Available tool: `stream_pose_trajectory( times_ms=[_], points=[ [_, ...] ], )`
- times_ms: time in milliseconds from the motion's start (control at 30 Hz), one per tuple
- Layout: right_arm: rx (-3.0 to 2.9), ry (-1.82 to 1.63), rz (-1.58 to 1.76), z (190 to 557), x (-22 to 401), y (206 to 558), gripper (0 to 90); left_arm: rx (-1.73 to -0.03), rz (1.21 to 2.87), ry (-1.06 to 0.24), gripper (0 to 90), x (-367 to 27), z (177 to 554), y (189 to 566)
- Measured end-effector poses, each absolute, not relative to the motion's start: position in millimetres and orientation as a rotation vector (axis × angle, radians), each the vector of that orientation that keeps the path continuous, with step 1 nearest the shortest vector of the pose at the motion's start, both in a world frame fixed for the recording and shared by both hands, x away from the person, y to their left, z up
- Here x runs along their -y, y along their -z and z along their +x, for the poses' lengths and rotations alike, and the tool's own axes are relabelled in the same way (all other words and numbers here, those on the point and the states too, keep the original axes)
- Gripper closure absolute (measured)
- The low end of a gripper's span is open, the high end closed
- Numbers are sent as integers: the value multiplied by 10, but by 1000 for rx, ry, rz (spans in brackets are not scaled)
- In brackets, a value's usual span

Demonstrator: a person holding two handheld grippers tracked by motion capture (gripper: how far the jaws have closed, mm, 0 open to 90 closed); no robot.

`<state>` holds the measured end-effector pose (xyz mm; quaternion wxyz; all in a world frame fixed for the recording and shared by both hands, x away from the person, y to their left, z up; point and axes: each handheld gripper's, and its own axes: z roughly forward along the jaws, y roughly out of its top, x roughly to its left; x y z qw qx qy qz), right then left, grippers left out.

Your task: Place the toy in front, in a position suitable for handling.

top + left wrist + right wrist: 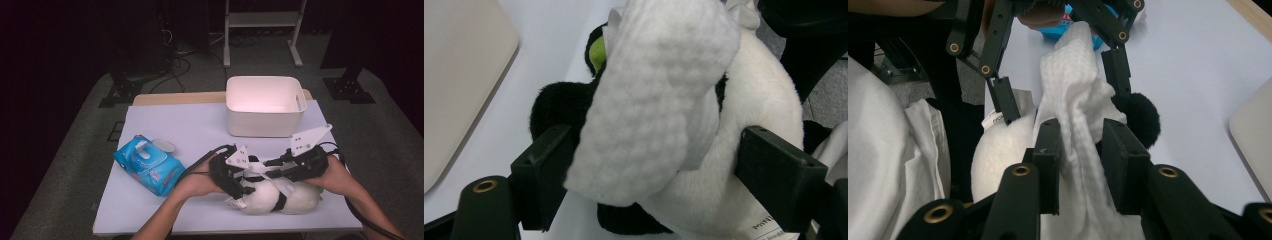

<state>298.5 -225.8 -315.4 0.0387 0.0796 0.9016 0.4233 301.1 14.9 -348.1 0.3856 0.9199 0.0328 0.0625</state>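
A black-and-white plush toy (280,197) lies near the table's front edge, right of the middle. My left gripper (240,187) comes at it from the left, and its jaws press on both sides of the toy's body (744,100). A white textured wipe (659,90) is draped over the toy. In the right gripper view the wipe (1073,90) runs up from between the parted jaws of my right gripper (1080,145), and it looks loose there. The right gripper (272,167) hovers just above the toy, pointing left.
A blue pack of wet wipes (147,164) with its lid flipped open lies at the front left. A white plastic bin (265,105) stands at the back, right of centre. The white table top (190,125) ends close behind the bin.
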Motion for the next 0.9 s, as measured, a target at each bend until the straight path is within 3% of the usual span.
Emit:
stream_pose_trajectory(
  times_ms=[300,433,900],
  points=[
    [-2675,-1321,311,2857,2609,3066,589,-79,2358,-159,180,-156,3014,3464],
    [-2646,-1344,322,2812,2751,3051,643,-80,2359,-159,181,-151,3019,3459],
    [-2710,-1300,260,2900,2353,3259,664,-61,2358,-179,181,-120,2988,3459]
  ],
)
